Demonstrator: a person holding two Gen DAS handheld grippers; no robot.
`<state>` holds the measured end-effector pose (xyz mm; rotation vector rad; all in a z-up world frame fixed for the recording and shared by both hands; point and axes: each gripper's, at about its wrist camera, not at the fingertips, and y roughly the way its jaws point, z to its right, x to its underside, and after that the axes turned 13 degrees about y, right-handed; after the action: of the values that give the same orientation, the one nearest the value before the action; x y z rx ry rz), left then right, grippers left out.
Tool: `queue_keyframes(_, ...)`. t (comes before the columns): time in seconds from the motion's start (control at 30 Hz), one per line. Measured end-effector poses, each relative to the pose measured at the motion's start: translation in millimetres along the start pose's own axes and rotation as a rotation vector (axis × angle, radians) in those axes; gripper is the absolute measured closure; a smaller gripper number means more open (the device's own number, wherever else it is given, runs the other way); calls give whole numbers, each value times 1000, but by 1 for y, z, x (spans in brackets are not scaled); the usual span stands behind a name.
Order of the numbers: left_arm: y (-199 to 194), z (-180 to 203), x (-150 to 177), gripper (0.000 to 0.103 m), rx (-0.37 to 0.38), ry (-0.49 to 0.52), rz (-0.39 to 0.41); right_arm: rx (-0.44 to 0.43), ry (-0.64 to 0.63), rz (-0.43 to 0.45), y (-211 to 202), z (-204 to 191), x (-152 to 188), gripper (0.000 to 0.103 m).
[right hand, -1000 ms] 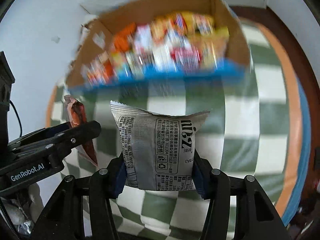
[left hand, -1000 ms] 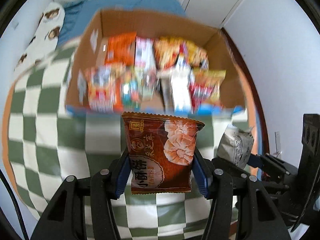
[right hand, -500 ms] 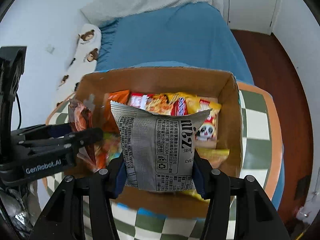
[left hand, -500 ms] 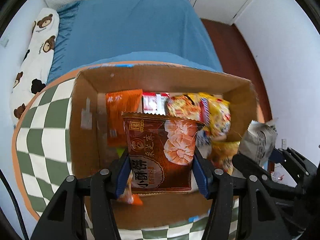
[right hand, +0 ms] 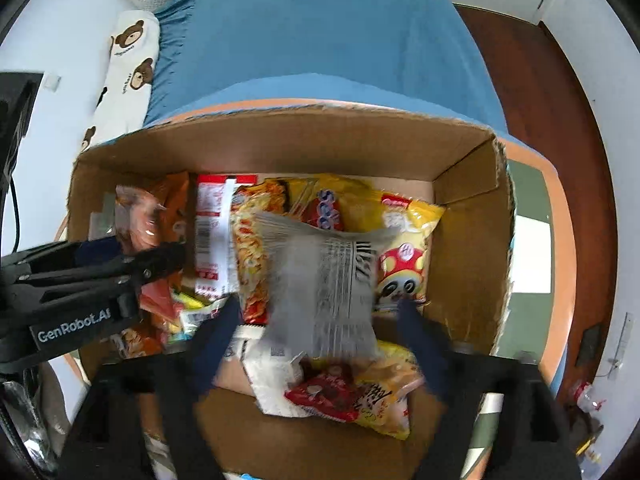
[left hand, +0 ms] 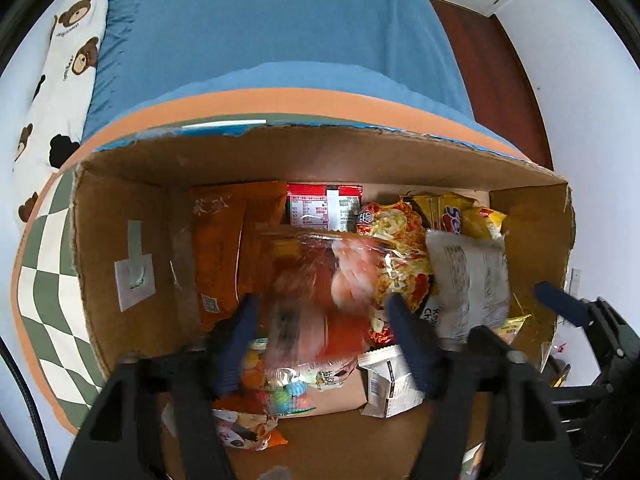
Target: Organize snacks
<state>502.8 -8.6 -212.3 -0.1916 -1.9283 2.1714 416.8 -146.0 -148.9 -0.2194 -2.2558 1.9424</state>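
Both tools hang over the open cardboard box [left hand: 120, 240], each with fingers spread.

The left tool [left hand: 324, 344] stands apart around the blurred red snack packet [left hand: 316, 280]; the right tool [right hand: 320, 340] likewise around the grey packet [right hand: 324, 292]. Half a second ago both were clamped; now the packets seem to be dropping among the snacks in the box on the table [left hand: 44, 312].

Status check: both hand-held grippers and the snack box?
Left hand-held gripper open, brown packet dropping. Right hand-held gripper open, grey packet dropping. Both over cardboard box. Nothing blocking.
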Motion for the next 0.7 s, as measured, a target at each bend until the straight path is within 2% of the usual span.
queue_keyframes(0.07,1,1,0,9,-43,16,0,25,2,6,1,3,-3,7)
queue_keyframes(0.1,1,2,1,9,-54,23,2,35,6,3,1,5,-4,5)
queue_keyframes(0.37,-13,1,17,9,-53,0,60,55,20,23,-3,20,-2,4)
queue_keyframes(0.53,-24,2,36,9,-50,-14,101,51,29,68,-14,25,12,4)
queue_keyframes(0.7,-42,11,60,9,-108,-8,179,54,21,143,-32,27,34,4)
